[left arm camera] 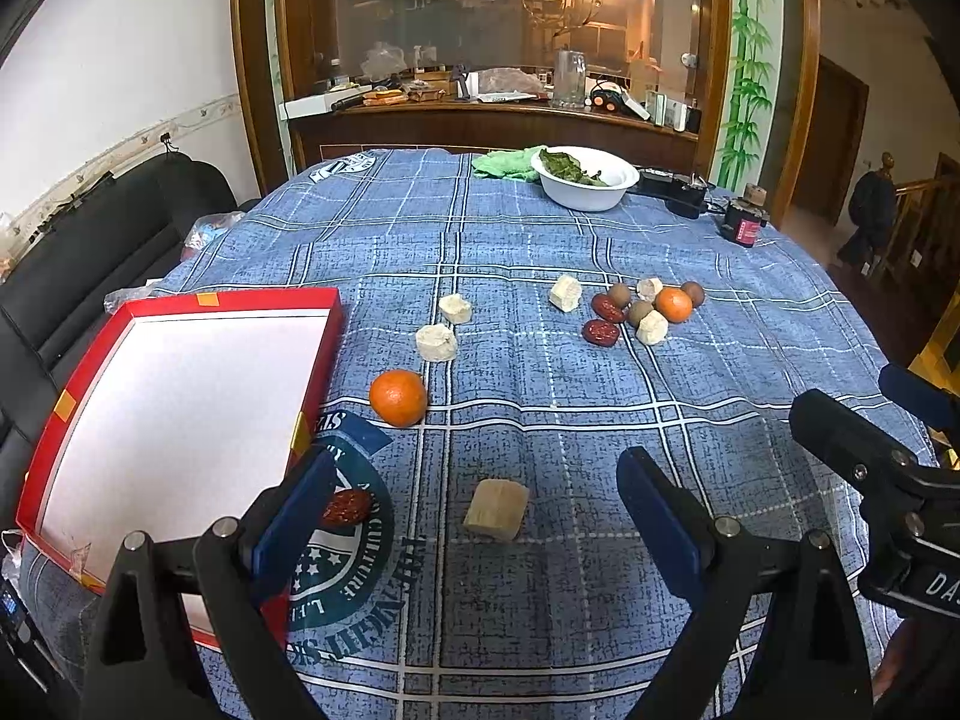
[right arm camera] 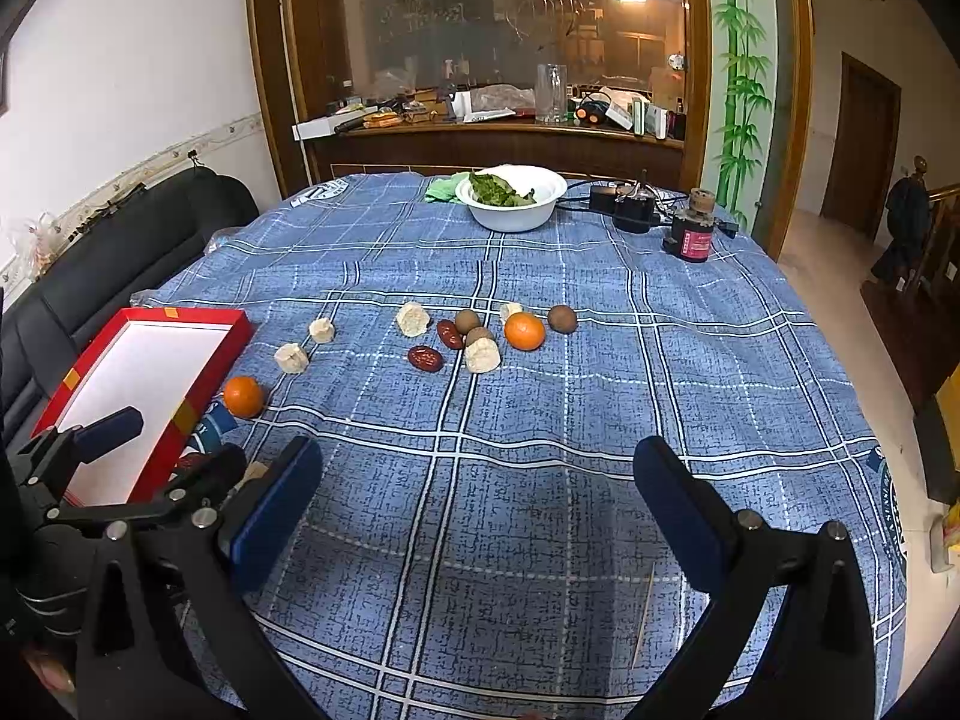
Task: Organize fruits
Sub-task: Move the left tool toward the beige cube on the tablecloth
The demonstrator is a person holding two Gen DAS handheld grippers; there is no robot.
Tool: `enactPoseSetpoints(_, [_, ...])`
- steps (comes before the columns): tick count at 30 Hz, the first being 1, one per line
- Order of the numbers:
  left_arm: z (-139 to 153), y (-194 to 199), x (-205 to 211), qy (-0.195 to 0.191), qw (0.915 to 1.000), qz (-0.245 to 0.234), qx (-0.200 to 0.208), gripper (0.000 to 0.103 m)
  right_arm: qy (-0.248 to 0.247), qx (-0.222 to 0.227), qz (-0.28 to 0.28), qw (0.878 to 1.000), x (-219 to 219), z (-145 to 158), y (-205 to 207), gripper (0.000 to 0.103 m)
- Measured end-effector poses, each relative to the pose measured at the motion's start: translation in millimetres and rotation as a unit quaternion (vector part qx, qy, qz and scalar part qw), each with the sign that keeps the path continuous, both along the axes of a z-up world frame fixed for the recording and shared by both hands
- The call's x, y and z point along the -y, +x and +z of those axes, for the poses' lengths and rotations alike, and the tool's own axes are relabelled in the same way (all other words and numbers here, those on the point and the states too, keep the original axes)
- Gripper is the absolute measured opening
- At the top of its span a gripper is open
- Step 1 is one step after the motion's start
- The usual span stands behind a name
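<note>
The left tool [left arm camera: 474, 516] is spread wide and nothing is held; a pale cut chunk [left arm camera: 497, 509] lies on the counter [left arm camera: 690, 372] between its fingers, untouched. A red date [left arm camera: 347, 507] is seen just beside its left finger. The right tool [right arm camera: 480, 504] is likewise spread wide over bare cloth, empty. An orange [left arm camera: 398, 397] rests near the red tray [left arm camera: 174, 414], while more fruit is clustered farther back around a second orange [right arm camera: 524, 331].
</note>
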State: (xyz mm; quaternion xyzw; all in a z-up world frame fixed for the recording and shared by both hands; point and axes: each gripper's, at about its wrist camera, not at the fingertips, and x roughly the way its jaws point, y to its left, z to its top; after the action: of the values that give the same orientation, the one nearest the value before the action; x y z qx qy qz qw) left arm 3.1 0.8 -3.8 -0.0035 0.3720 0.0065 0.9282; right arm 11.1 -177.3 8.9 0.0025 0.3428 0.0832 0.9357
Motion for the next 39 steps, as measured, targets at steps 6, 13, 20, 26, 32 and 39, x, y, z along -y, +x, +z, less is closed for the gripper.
enactPoseSetpoints(6, [-1.5, 1.0, -0.5, 0.002, 1.0, 0.003, 0.0, 0.095, 0.002, 0.0, 0.001, 1.0, -0.3, -1.2, 0.9, 0.103])
enactPoseSetpoints(13, [-2.8, 1.7, -1.3, -0.005, 1.0, 0.004, 0.001, 0.095, 0.003, 0.0, 0.001, 1.0, -0.7, -2.1, 1.7, 0.103])
enactPoseSetpoints(20, [-8.3, -2.5, -3.6, -0.011, 0.9999, -0.003, 0.005, 0.095, 0.005, -0.001, 0.0, 1.0, 0.4, -3.1, 2.6, 0.103])
enactPoseSetpoints(26, [-21.6, -19.1, -18.6, -0.029, 0.9993, -0.01, 0.023, 0.095, 0.008, -0.013, -0.011, 1.0, 11.0, -11.3, 8.2, 0.103])
enactPoseSetpoints(32, [-29.2, -37.8, -27.4, -0.037, 0.9985, -0.034, 0.019, 0.095, 0.009, -0.033, 0.002, 0.999, 8.0, -24.1, 21.8, 0.103])
enactPoseSetpoints(39, [-31.3, -23.4, -23.2, -0.049, 0.9972, -0.05, -0.025, 0.094, 0.006, -0.05, 0.02, 0.999, -8.5, -41.1, 47.5, 0.103])
